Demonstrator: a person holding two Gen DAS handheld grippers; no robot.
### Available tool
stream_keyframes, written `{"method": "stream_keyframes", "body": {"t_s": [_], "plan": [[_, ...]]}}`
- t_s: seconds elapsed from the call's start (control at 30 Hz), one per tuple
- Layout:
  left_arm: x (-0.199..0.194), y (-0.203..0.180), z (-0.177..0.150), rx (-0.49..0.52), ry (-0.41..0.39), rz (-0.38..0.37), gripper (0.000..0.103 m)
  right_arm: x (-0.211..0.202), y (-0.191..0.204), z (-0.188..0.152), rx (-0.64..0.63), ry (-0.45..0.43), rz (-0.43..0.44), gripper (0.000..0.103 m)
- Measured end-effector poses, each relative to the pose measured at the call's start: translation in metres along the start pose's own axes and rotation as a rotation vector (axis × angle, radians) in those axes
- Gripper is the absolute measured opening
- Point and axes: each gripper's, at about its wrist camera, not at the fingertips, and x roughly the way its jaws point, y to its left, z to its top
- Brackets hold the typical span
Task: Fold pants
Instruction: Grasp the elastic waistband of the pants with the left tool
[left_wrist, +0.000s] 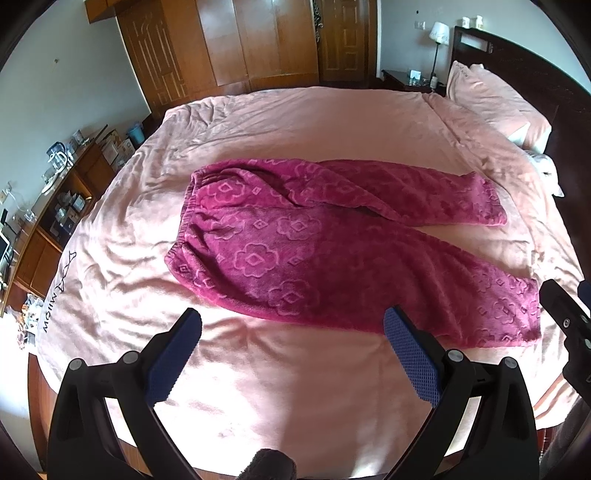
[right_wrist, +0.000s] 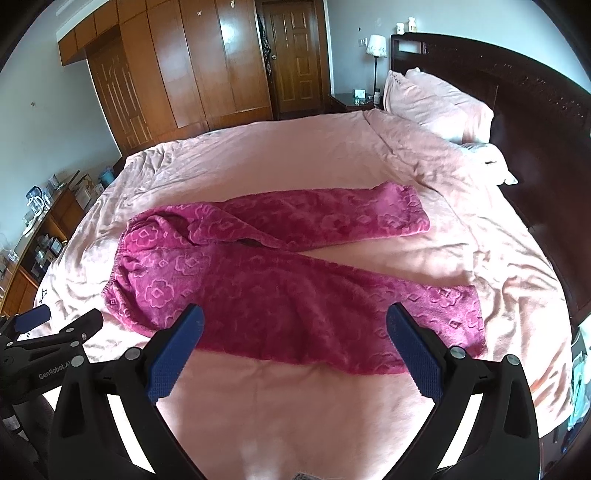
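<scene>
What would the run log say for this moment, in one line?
stage: before first fold | magenta fleece flower-pattern pants: flat, legs apart, on pink bed cover | left tongs: open | right tongs: open

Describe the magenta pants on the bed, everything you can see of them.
The pants are thick magenta fleece, as it looks, embossed with flowers and diamonds. They lie unfolded and flat on the pink bedspread, their gathered elastic waistband toward the dresser side and both legs stretching toward the headboard side. The legs spread apart in a V, with bedspread showing between them, and the far leg is somewhat rumpled near the crotch. Neither hand-held gripper touches them; both hover open at the near edge.
</scene>
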Motion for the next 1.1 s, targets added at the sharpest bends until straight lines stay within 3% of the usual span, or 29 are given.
{"method": "stream_keyframes", "body": {"t_s": [0.5,0.6,0.73,0.9,1.1], "plan": [[0.065,0.048,-0.018,-0.068,0.151,0.029,0.098,0.047,0.009,-0.016,0.047,0.14,-0.011,0.1],[0.083,0.067,-0.022,-0.102,0.182,0.015,0.098,0.06,0.011,-0.022,0.068,0.181,-0.006,0.1],[0.109,0.102,-0.026,-0.202,0.194,-0.056,0.098,0.083,0.011,-0.033,0.105,0.248,-0.028,0.1],[0.144,0.132,-0.029,-0.228,0.243,0.005,0.098,0.11,0.015,-0.047,0.123,0.309,-0.059,0.1],[0.188,0.172,-0.026,-0.315,0.306,-0.024,0.098,0.141,0.015,-0.06,0.129,0.361,-0.11,0.1]]}}
